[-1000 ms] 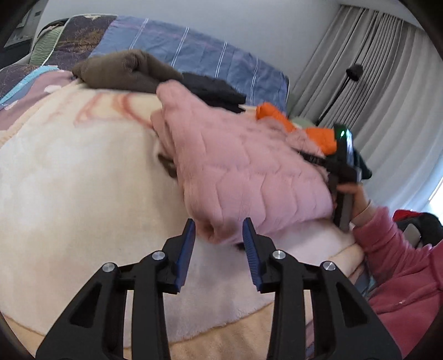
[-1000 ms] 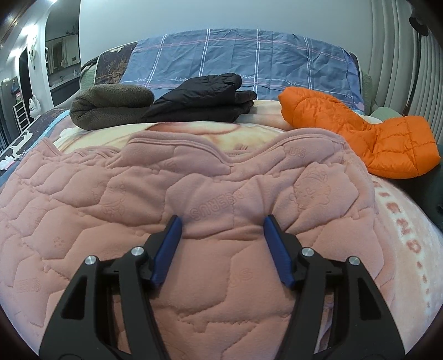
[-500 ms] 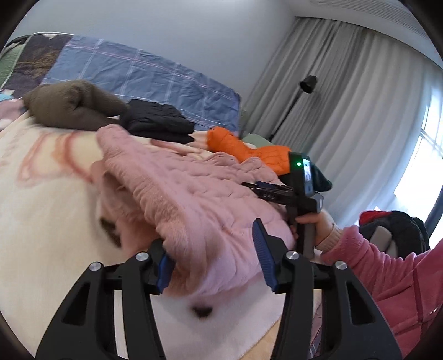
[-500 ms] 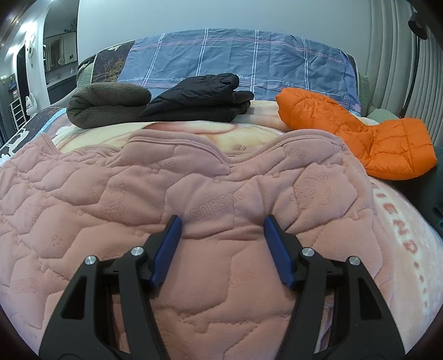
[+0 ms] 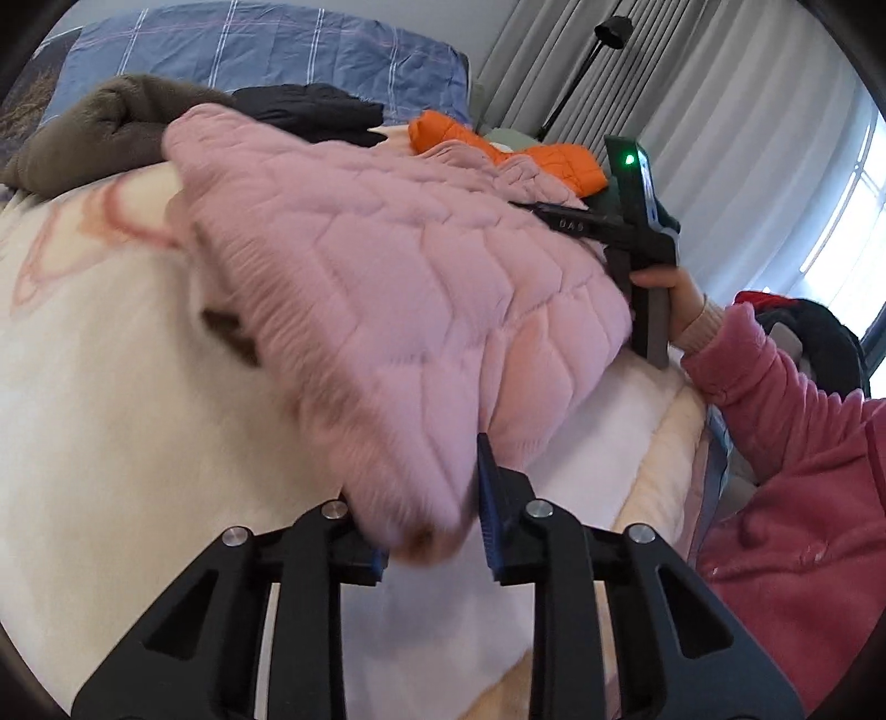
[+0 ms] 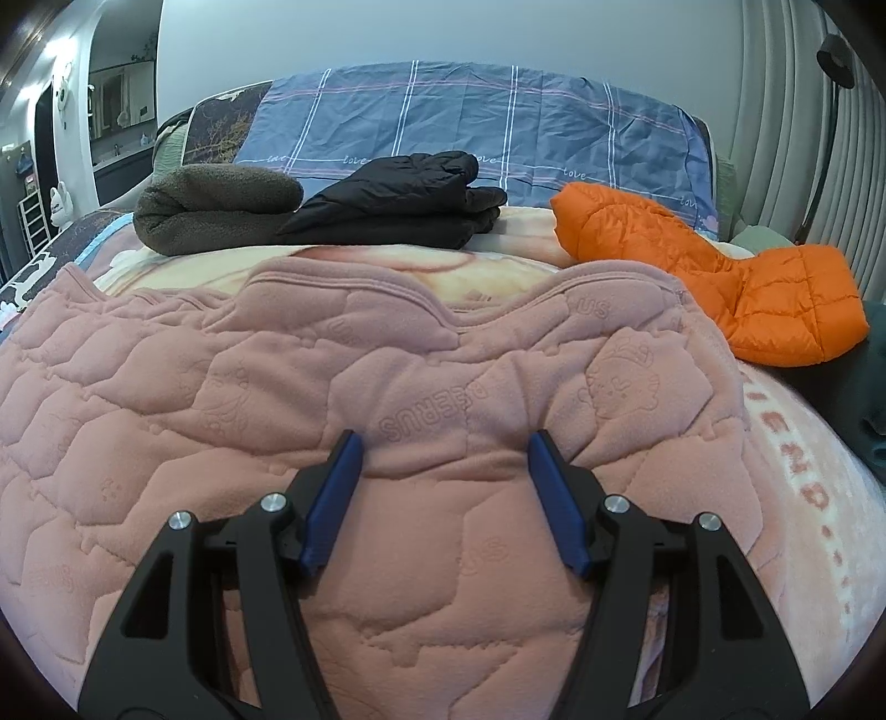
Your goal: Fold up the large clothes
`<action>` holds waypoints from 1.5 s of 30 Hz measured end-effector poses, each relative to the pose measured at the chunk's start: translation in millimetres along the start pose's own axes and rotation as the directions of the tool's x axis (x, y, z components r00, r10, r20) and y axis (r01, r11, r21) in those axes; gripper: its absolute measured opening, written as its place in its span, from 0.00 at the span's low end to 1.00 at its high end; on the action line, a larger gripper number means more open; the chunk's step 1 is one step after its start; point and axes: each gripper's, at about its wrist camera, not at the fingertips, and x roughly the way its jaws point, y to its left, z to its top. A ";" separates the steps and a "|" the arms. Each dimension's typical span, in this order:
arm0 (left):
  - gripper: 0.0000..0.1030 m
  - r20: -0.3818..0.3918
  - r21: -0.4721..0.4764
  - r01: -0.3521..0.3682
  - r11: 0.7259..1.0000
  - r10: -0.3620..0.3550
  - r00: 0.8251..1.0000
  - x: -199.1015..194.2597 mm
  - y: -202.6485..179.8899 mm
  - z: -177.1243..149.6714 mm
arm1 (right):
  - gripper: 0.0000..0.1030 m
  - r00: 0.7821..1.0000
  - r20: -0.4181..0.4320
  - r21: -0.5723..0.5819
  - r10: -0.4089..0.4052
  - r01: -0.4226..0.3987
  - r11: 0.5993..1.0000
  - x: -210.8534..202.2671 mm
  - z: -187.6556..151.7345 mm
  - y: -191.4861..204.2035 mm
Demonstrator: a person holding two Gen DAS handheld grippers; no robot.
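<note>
A pink quilted garment point(image 5: 387, 266) lies spread on the cream blanket point(image 5: 111, 387) of a bed. Its near corner sits between the jaws of my left gripper point(image 5: 429, 509); the jaws are closing and the blue pads pinch the fabric, which hides the left finger. In the right wrist view the same pink garment point(image 6: 221, 399) fills the foreground. My right gripper point(image 6: 443, 451) stands open on top of it, fingertips pushed down into the cloth with a raised ridge of fabric between them. A person's hand point(image 5: 673, 293) holds that gripper at the garment's right side.
A folded brown fleece point(image 6: 216, 207), a folded black jacket point(image 6: 404, 199) and an orange puffer jacket point(image 6: 720, 277) lie at the head of the bed before a blue checked pillow point(image 6: 470, 122). Dark green cloth point(image 6: 864, 399) lies right. Curtains point(image 5: 720, 111) and a floor lamp point(image 5: 609, 27) stand behind.
My left gripper moved in over the pink garment's near corner, rolled, opened wider, then closed on the fabric. The right gripper stayed where it was.
</note>
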 end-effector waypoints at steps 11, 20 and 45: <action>0.29 0.073 0.026 -0.214 0.977 0.211 0.975 -44.8 -16.4 -1.5 | 0.62 1.000 0.005 0.003 0.001 -0.001 1.000 0.1 0.8 -0.2; 0.31 0.308 -0.031 -0.278 0.960 0.274 0.911 -71.3 -31.7 56.8 | 0.62 1.000 0.010 0.007 0.001 -0.001 1.000 -1.3 0.0 1.6; 0.45 0.020 -0.133 -0.475 0.870 0.481 0.876 62.5 5.1 130.0 | 0.33 0.930 -0.286 0.208 0.230 -0.174 0.963 50.0 78.4 58.0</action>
